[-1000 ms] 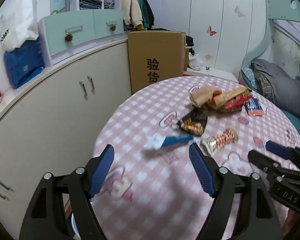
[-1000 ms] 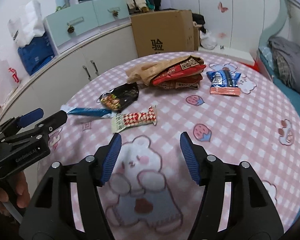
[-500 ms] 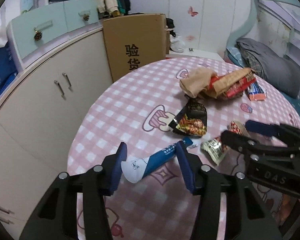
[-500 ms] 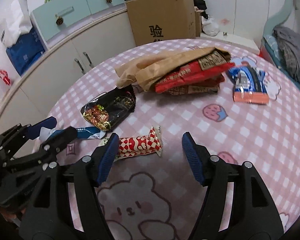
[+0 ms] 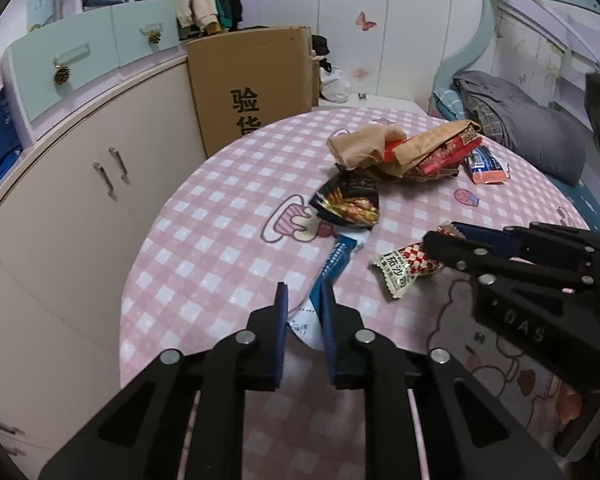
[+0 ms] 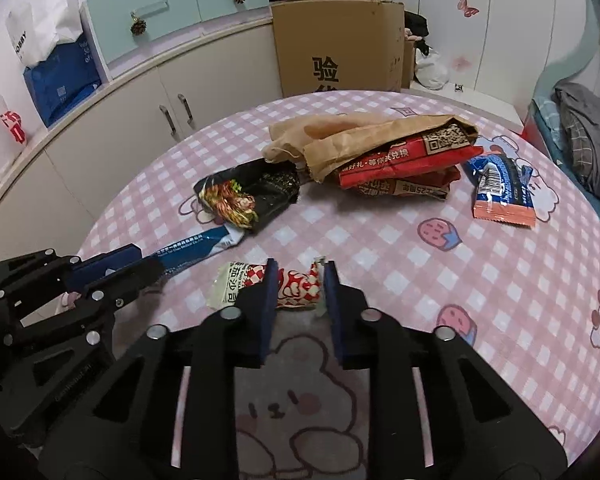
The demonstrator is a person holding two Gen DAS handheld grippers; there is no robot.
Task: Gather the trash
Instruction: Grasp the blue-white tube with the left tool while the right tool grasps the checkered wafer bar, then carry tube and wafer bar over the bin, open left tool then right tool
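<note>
- Pink checked cloth covers the round table, which fills the middle of both views.
- Low in the left wrist view, the left gripper has its jaws drawn in on the white end of a blue-and-white wrapper; whether they press it firmly I cannot tell.
- Low centre in the right wrist view, the right gripper has its jaws narrowed around a red-and-white checked snack wrapper, with a sliver of gap on the right side.
- Black noodle packet lies left of centre in that view.
- Brown paper bag lies over red packets, upper centre.
- Blue-and-orange packet rests at the right.
- Cardboard box stands beyond the table, top centre.
</note>
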